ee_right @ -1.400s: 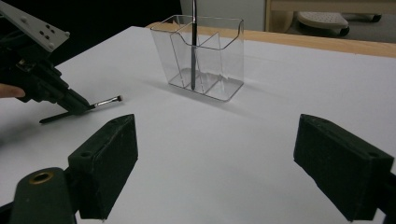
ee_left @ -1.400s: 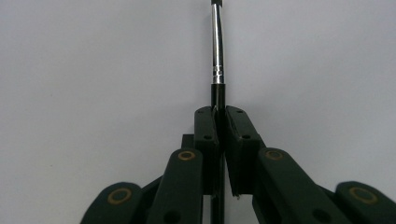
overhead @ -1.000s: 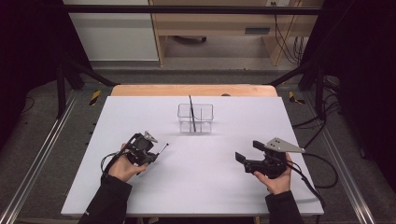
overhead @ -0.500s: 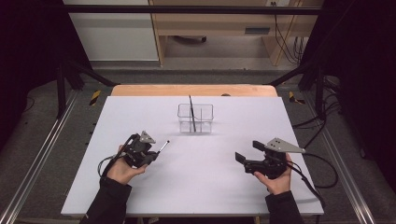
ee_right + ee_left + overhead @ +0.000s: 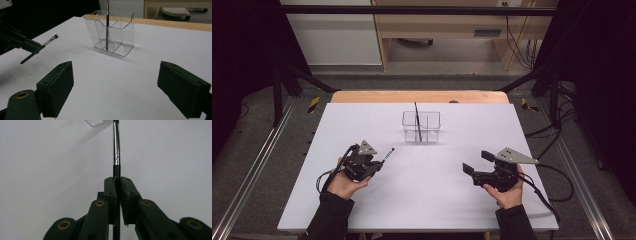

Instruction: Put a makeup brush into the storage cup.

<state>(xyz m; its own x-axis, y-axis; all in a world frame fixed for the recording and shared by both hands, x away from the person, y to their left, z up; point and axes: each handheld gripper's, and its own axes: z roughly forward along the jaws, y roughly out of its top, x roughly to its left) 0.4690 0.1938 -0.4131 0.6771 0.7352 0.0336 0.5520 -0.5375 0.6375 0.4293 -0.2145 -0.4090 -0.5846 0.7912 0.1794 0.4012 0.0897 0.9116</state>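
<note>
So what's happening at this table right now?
A person holds tongs in each hand over a white table. The left tongs are shut on a thin brush, lifted off the surface with its tip pointing toward the clear organizer, where another brush already stands upright. The right tongs are open, holding nothing, apart from the organizer. The held brush has not yet reached it.

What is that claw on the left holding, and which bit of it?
The left claw is shut on a small makeup brush, pinching its dark handle; the metal ferrule and bristle tip stick out ahead. The right claw holds nothing.
</note>
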